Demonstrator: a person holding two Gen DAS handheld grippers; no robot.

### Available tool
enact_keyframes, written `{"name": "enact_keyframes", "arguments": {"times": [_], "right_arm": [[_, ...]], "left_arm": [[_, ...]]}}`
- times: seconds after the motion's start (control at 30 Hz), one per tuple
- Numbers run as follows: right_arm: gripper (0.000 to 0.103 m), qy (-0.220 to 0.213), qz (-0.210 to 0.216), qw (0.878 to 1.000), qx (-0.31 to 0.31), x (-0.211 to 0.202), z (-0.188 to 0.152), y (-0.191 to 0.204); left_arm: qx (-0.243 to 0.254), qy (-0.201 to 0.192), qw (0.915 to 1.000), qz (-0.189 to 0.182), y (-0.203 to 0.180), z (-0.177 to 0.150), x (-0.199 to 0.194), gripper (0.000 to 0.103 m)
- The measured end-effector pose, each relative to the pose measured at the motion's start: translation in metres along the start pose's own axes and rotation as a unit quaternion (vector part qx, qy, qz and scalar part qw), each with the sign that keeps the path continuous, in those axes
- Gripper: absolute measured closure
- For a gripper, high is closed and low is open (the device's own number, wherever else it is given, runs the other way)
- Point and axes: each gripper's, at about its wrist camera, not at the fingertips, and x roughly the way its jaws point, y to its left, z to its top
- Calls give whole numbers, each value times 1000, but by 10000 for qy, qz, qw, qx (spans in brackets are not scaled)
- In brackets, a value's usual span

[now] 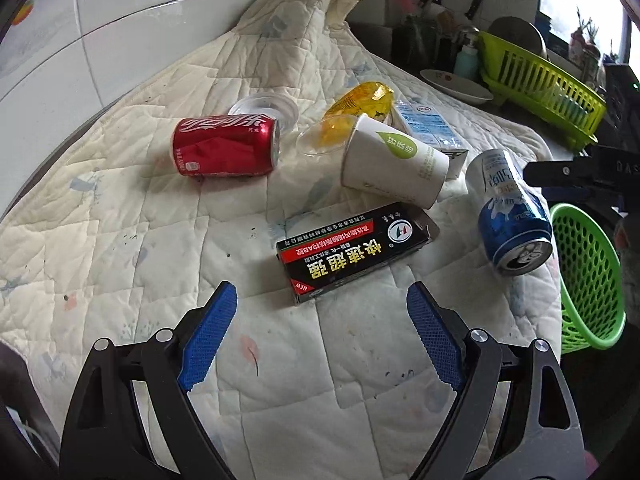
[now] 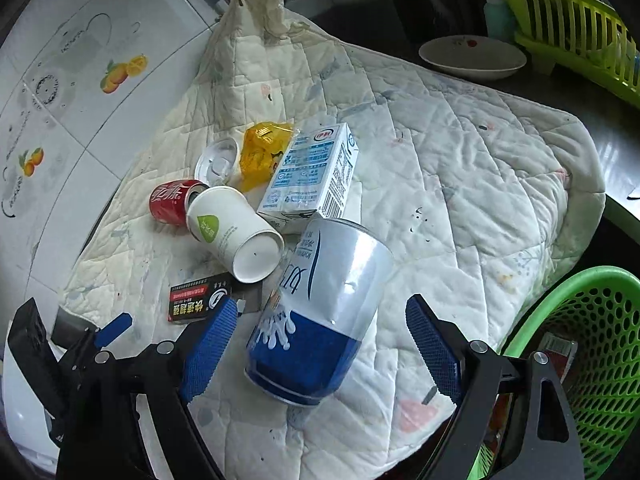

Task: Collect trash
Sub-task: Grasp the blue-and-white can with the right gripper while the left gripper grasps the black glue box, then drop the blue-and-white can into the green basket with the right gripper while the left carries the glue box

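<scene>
Trash lies on a quilted white cloth [image 1: 160,240]. A red cola can [image 1: 226,146], a white paper cup [image 1: 394,162], a yellow wrapper [image 1: 360,100], a milk carton [image 1: 430,124], a black glue box [image 1: 352,254] and a blue-white can [image 1: 508,216] lie on it. My left gripper [image 1: 322,334] is open, just short of the black box. My right gripper [image 2: 320,346] is open with its jaws on either side of the blue-white can [image 2: 320,320]. The paper cup [image 2: 236,236], carton [image 2: 312,174] and cola can [image 2: 172,200] lie beyond it.
A green mesh basket [image 2: 592,360] stands at the cloth's right edge and also shows in the left view [image 1: 588,276]. A clear plastic lid [image 1: 268,108], a white bowl [image 2: 472,58], a lime dish rack [image 1: 544,88] and a tiled wall [image 2: 60,100] are around.
</scene>
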Motion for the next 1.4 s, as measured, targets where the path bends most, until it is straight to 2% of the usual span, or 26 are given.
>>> {"name": "enact_keyframes", "arguments": {"times": [0.13,0.2,0.37,0.53,0.57,0.97,1.07,1.2,1.4], "right_arm": [[20,228,3,9995,213,20,7,-6],[20,325,70,9989,335,26,10,-8],[22,528,194,9973,477,38,14,-8],[27,685,176,9962,515,46,15,-7],[31,716,180,9959,531,47,15,-7],[33,692,393,9961,382,40,10,-9],[33,658,432,9963,330,35,6,-9],[33,584,533,9963,328,25,-1,-10],[33,338,537,9978,194,5,-10,-8]], "left_arm": [[434,39,9988,-213,-5,10,14,17],[609,79,9979,-208,-7,16,23,17],[1218,281,9909,-490,-12,23,42,17],[1534,431,9852,-626,-13,30,57,16],[1597,438,9841,-647,-13,32,59,16],[1980,701,9713,-1116,-16,37,80,16],[1956,705,9701,-1254,-18,36,82,20],[1981,681,9691,-1305,-19,34,80,32],[1911,661,9720,-1196,-26,29,71,51]]}}
